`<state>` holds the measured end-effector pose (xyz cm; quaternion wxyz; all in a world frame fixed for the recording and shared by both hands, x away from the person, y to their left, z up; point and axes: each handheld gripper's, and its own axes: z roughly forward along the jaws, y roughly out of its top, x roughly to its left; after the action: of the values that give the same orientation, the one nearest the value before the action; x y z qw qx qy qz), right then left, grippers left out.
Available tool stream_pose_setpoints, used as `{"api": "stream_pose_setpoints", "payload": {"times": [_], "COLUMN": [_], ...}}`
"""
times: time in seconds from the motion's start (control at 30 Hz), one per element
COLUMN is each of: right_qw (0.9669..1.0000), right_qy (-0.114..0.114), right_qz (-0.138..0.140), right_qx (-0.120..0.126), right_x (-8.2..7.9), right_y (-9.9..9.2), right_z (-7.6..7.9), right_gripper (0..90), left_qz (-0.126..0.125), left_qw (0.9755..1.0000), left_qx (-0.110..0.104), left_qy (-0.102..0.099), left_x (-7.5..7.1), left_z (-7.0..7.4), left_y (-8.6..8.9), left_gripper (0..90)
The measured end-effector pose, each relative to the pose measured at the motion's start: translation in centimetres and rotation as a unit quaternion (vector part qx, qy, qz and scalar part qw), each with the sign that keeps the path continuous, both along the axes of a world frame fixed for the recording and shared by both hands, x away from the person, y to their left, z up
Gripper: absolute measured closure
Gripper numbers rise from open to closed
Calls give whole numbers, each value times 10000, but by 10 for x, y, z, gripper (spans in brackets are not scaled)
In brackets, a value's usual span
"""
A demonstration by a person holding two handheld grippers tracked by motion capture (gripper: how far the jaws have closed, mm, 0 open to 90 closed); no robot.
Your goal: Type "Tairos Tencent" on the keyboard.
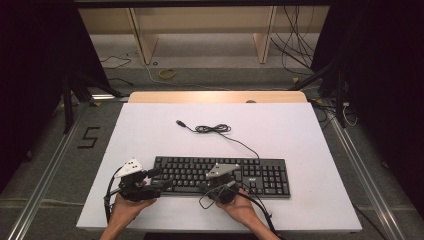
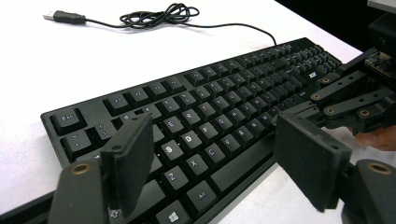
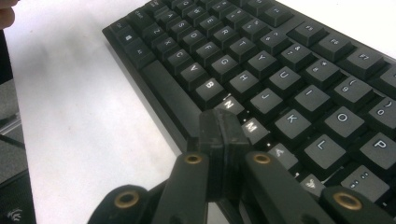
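A black keyboard [image 1: 260, 177] lies across the near middle of the white table [image 1: 150, 135]. Its thin black cable [image 1: 212, 129] runs back to a small coil and a loose USB plug [image 1: 181, 123]. My left gripper [image 1: 161, 179] hovers at the keyboard's left end. In the left gripper view it [image 2: 212, 140] is open wide over the lower-left keys [image 2: 189, 139], holding nothing. My right gripper [image 1: 210, 186] sits at the keyboard's front edge. In the right gripper view it [image 3: 219, 123] is shut with nothing between its jaws, its tips just in front of the N and M keys [image 3: 240, 116].
The table has bare white surface behind and to both sides of the keyboard. A wooden strip [image 1: 215, 96] edges the far side. Beyond are a grey floor with loose cables [image 1: 295, 45], wooden frame legs [image 1: 142, 35] and dark stands at both sides.
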<state>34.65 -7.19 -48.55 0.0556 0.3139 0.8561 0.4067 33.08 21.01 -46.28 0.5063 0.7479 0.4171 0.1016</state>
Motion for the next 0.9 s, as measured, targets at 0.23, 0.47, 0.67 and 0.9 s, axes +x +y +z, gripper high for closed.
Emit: {"api": "stream_pose_setpoints", "payload": {"times": [0.23, 0.47, 0.67, 0.9], "right_qw": [10000, 9993, 9986, 9979], "right_qy": [47, -17, -36, -47], "right_qz": [-51, -82, -156, -227], "right_qx": [67, 364, 498, 602], "right_x": [0, 1, 3, 6], "right_y": [-1, -6, -12, -16], "right_z": [1, 10, 16, 21], "right_gripper": [900, 869, 807, 683], "left_qz": [19, 24, 45, 63], "left_qw": [10000, 10000, 10000, 10000], "left_qx": [4, 17, 16, 39], "left_qy": [-14, -6, -6, -16], "left_x": [1, 1, 1, 2], "left_z": [0, -1, -1, -1], "left_y": [2, 2, 2, 3], "left_gripper": [285, 286, 287, 286]}}
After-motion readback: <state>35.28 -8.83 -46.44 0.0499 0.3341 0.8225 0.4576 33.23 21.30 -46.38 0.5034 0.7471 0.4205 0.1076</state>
